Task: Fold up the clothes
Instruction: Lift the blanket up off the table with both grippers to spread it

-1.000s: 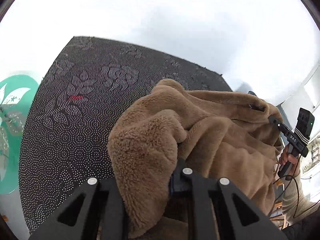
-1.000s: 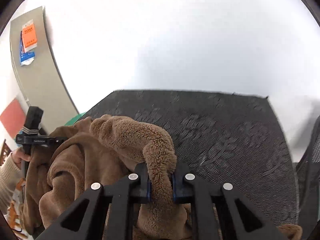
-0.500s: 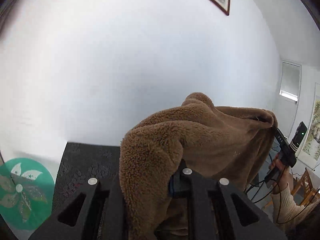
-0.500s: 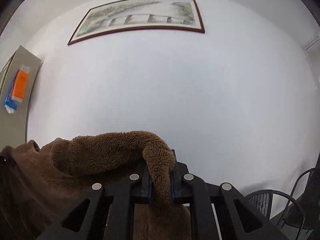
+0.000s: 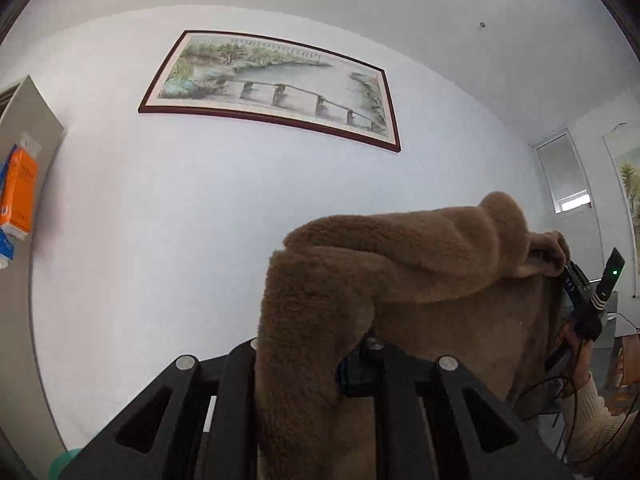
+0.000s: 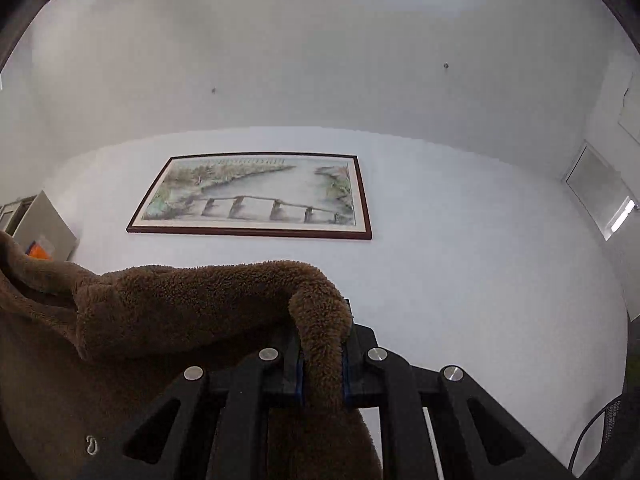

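The brown fleece (image 5: 400, 280) hangs unfolded in the air, stretched between the left gripper (image 5: 304, 364) and right gripper (image 6: 322, 364), both clamped on its edge, so the folding seems unfinished.

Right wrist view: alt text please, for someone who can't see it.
The right gripper is shut on a brown fleece garment that drapes away to the left. Behind it, a white wall carries a framed river painting.
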Available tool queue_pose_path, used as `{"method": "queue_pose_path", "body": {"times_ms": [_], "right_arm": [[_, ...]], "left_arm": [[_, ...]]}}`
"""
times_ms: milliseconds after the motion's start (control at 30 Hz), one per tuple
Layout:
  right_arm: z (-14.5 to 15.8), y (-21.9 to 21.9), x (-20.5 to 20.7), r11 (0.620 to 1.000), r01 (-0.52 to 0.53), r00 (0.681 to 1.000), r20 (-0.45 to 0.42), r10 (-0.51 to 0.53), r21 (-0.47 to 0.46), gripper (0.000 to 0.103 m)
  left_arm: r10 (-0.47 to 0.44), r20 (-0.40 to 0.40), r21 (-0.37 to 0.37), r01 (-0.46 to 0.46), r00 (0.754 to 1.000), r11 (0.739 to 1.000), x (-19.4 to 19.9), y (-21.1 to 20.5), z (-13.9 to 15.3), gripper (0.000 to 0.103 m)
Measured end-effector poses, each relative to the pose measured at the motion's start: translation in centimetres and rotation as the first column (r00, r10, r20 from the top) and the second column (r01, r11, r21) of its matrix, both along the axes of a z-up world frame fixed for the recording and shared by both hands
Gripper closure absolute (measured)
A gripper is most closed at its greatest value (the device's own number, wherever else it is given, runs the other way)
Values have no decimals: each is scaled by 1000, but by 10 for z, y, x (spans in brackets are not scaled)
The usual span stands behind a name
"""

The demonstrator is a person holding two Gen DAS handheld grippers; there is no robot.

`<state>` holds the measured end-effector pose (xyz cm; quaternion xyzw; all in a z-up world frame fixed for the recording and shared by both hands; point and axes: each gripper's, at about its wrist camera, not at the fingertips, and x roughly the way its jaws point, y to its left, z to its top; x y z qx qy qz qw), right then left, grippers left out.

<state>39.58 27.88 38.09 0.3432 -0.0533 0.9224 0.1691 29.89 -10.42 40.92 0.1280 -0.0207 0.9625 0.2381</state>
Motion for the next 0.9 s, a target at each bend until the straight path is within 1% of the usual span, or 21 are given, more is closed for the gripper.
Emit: {"method": "queue_pose_path", "body": {"times_ms": [100, 167, 233, 300, 367, 433, 500, 600, 667, 767, 833, 900], "right_arm": [[9, -9, 28, 998, 46, 997, -66, -43, 38, 90], [11, -13, 37, 995, 79, 994, -85, -73, 60, 90], [8, -15, 35, 991, 111, 992, -73, -105, 78, 90], [-3, -13, 18, 988, 127, 992, -21, -125, 91, 90], [-24, -3, -21, 989, 123, 989, 77, -129, 81, 90], [-48, 8, -66, 991, 116, 974, 186, -126, 64, 90], [-72, 19, -112, 993, 110, 949, 293, -119, 46, 90], [-107, 36, -180, 994, 106, 889, 446, -103, 18, 90], [-131, 47, -225, 994, 106, 836, 542, -88, -1, 90], [-173, 67, -292, 993, 110, 739, 672, -56, -39, 90], [-206, 79, -334, 991, 117, 658, 752, -32, -60, 90], [-242, 90, -373, 990, 123, 569, 823, -14, -68, 90]], "left_arm": [[45, -57, -29, -47, 997, 999, 26, -4, 11, 83], [65, -57, -52, -68, 996, 996, 30, 1, 12, 82], [84, -45, -79, -87, 995, 993, 26, 7, 8, 81], [110, -2, -117, -109, 994, 987, 2, 13, -4, 80], [139, 64, -160, -127, 988, 979, -32, 18, -20, 80], [146, 157, -190, -115, 977, 975, -73, 21, -38, 80], [146, 257, -216, -90, 955, 972, -120, 27, -58, 80], [175, 379, -269, -72, 909, 960, -193, 39, -97, 80], [187, 470, -288, -51, 863, 956, -244, 47, -127, 80], [181, 617, -270, -10, 766, 963, -319, 53, -179, 80], [212, 681, -300, 3, 701, 954, -361, 63, -217, 80], [248, 733, -334, 17, 633, 943, -402, 73, -255, 81]]}}
